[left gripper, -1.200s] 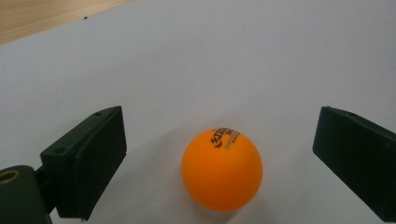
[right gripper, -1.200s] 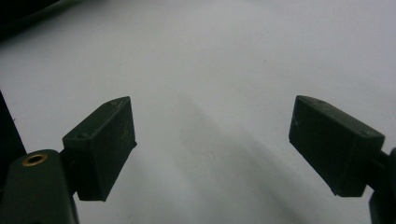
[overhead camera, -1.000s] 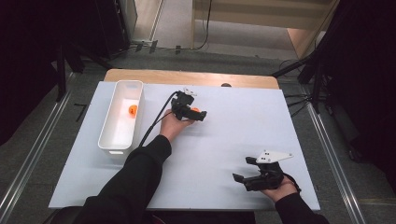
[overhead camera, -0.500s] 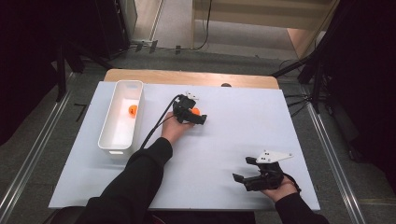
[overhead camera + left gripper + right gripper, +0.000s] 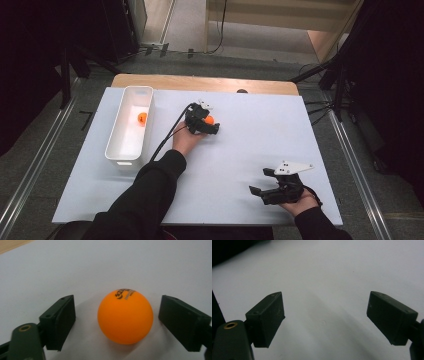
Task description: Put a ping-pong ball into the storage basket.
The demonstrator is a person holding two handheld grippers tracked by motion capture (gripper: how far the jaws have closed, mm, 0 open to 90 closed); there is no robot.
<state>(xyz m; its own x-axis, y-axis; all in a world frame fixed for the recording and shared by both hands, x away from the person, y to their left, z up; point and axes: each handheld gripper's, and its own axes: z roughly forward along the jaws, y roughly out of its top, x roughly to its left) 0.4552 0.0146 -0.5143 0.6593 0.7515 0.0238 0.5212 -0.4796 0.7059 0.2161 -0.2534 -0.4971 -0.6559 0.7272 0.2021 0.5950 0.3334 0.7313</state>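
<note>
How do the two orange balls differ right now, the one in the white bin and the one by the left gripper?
The ball in the bin lies inside the white bin; the ball on the table rests on the white table top. The table ball sits between the left gripper jaws, which have just been closing, gaps on both sides; the bin ball lies alone. Both are orange and round.

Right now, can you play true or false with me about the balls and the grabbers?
1. An orange ball sits between the left gripper's jaws. True; gaps show on both sides, and the jaws have just been closing.
2. The right gripper holds a ball. False; its jaws are open with nothing between them.
3. Another ball lies in the white bin. True.
4. The bin stands on the floor. False; it stands on the white table.
5. The ball by the left gripper is blue. False; it is orange.
</note>
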